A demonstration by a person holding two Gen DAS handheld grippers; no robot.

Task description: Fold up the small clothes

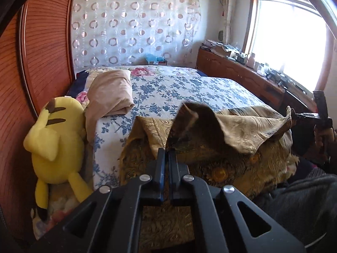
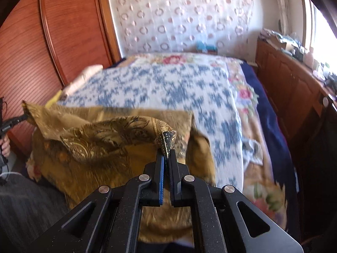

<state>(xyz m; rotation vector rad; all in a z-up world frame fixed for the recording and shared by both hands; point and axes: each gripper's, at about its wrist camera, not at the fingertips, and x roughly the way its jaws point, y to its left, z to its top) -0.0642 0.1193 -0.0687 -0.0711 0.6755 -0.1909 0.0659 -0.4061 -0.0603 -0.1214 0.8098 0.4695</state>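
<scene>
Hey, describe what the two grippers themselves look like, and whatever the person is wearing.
Both the left gripper and the right gripper are matte black linkage frames with triangular cut-outs and round silver pivot pins. Each has two flat black fingers, one lined with a blue strip. From the right wrist camera, the other gripper's handle shows small white lettering, too small to read, and a thin cable. Grey knit clothing shows at the lower edge.

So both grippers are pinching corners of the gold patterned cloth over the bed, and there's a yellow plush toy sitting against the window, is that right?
Not quite. The yellow plush toy leans against the wooden headboard, not the window; the left wrist view shows it. The rest holds: the left gripper and the right gripper each pinch a corner of the gold patterned cloth over the bed.
</scene>
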